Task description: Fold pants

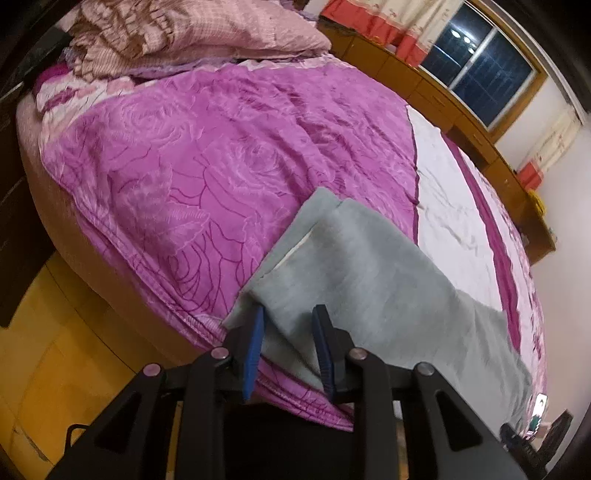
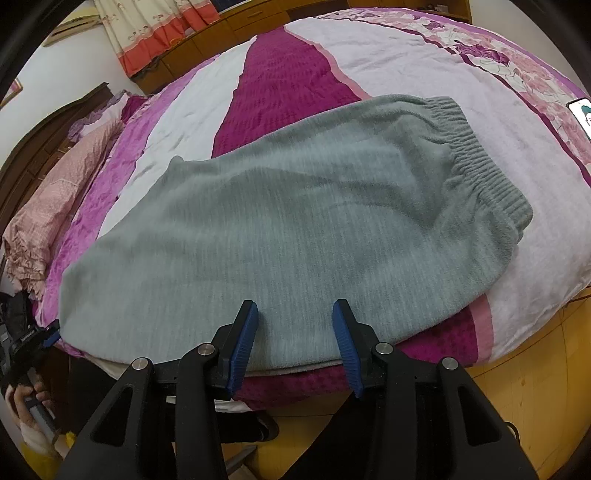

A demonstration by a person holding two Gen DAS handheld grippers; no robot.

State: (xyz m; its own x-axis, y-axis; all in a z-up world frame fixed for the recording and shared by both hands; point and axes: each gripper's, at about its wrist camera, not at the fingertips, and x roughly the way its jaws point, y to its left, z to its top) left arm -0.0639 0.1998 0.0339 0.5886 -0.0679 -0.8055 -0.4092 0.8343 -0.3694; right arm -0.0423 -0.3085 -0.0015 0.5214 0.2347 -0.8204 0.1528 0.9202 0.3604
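Observation:
Grey-green fleece pants (image 2: 295,229) lie flat on the bed, legs stacked one on the other, elastic waistband (image 2: 476,155) to the right. In the left wrist view the leg ends (image 1: 354,266) lie near the bed's front edge. My left gripper (image 1: 288,314) is open, its blue pads either side of the leg-end corner, fabric between them. It also shows in the right wrist view (image 2: 48,338) at the pants' left corner. My right gripper (image 2: 295,308) is open, just over the pants' near edge at mid-length.
The bed has a purple and white rose-patterned blanket (image 1: 184,155). Pink pillows (image 1: 192,33) lie at its head. A phone (image 2: 581,114) lies on the bed right of the waistband. Wooden cabinets (image 1: 461,110) run along the far side. Yellow floor (image 1: 55,369) lies below the bed edge.

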